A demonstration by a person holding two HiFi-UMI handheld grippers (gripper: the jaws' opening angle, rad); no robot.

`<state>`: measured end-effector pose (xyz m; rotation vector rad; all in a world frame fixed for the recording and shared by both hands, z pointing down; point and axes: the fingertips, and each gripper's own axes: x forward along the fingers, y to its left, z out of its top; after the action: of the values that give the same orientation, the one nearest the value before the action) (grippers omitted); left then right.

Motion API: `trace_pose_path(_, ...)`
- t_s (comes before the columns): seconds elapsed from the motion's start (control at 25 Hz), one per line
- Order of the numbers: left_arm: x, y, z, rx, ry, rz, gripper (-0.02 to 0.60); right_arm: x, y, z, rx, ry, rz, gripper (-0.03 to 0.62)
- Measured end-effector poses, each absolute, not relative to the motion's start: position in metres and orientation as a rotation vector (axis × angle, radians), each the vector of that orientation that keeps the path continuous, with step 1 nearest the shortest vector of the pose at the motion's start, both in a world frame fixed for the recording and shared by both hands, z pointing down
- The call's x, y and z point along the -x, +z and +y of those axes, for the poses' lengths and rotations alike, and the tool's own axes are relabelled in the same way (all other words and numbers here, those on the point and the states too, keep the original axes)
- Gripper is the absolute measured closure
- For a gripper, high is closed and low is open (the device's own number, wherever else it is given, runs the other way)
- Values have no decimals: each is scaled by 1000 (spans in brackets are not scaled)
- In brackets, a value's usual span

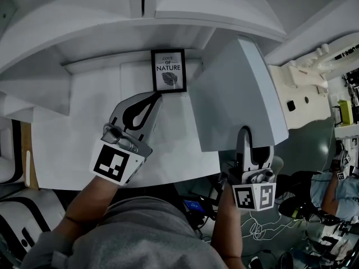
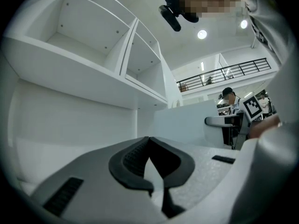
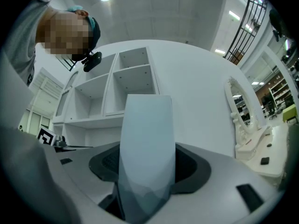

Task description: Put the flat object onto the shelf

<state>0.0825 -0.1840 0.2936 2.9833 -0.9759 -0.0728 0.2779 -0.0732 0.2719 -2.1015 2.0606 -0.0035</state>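
My right gripper [image 1: 245, 133] is shut on the lower edge of a large flat pale grey board [image 1: 238, 88], which stands upright over the right part of the white shelf surface [image 1: 84, 111]. In the right gripper view the board [image 3: 145, 129] rises between the jaws of the right gripper [image 3: 145, 171] and hides what is straight ahead. My left gripper [image 1: 155, 97] is shut with nothing between its jaws. Its tip lies at the lower left corner of a small black-framed picture [image 1: 169, 70] that leans against the shelf's back. The left gripper [image 2: 148, 143] sees the board [image 2: 191, 120] to its right.
Open white compartments [image 2: 93, 36] sit above the shelf surface, and they show as cubbies [image 3: 126, 78] in the right gripper view. A white ornate mirror frame [image 1: 305, 72] stands to the right. Cables [image 1: 255, 226] lie on the floor below, and another person [image 1: 331, 186] sits at the far right.
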Motion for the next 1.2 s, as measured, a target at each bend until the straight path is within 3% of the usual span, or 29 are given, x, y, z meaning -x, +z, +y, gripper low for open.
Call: trace_pose_path(1.2, -94, 329, -206, -2927, 27, -1008, 574, -300, 312, -106, 2148, -91, 2122, 306)
